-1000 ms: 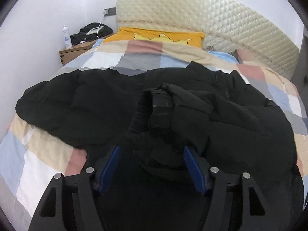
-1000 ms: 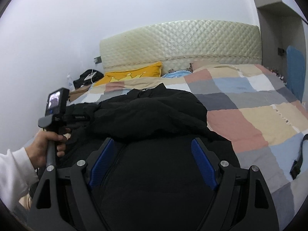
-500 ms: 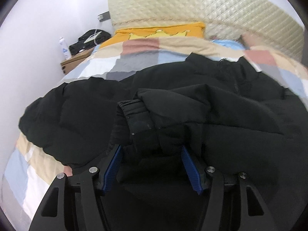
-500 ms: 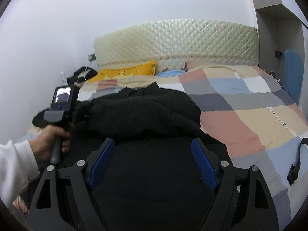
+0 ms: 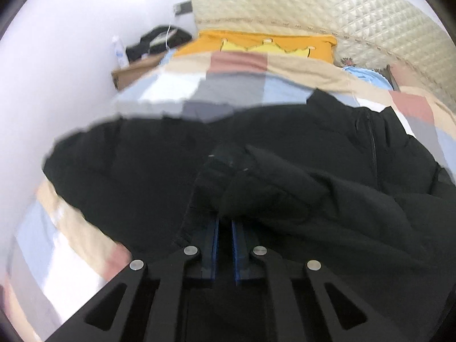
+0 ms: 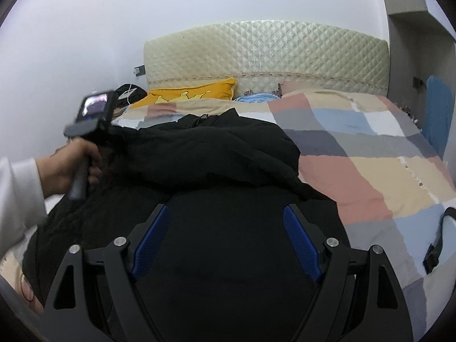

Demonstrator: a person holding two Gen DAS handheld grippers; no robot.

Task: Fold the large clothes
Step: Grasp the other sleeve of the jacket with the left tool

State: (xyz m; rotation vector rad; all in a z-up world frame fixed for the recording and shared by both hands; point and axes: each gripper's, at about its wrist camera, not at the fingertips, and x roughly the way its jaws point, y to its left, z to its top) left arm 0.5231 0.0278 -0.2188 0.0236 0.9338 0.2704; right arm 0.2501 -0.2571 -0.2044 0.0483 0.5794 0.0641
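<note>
Fold barely begun: left gripper (image 5: 225, 222) closing, clamped on black jacket (image 5: 299, 171) sleeve cuff; right gripper (image 6: 226, 242) apart, empty.

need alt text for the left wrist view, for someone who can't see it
The left gripper has its blue-padded jaws closing on a bunched sleeve of a black padded jacket spread across a bed. Behind it lie a pastel patchwork quilt, a yellow-orange pillow and a cream quilted headboard, with a bedside table by the white wall.
</note>
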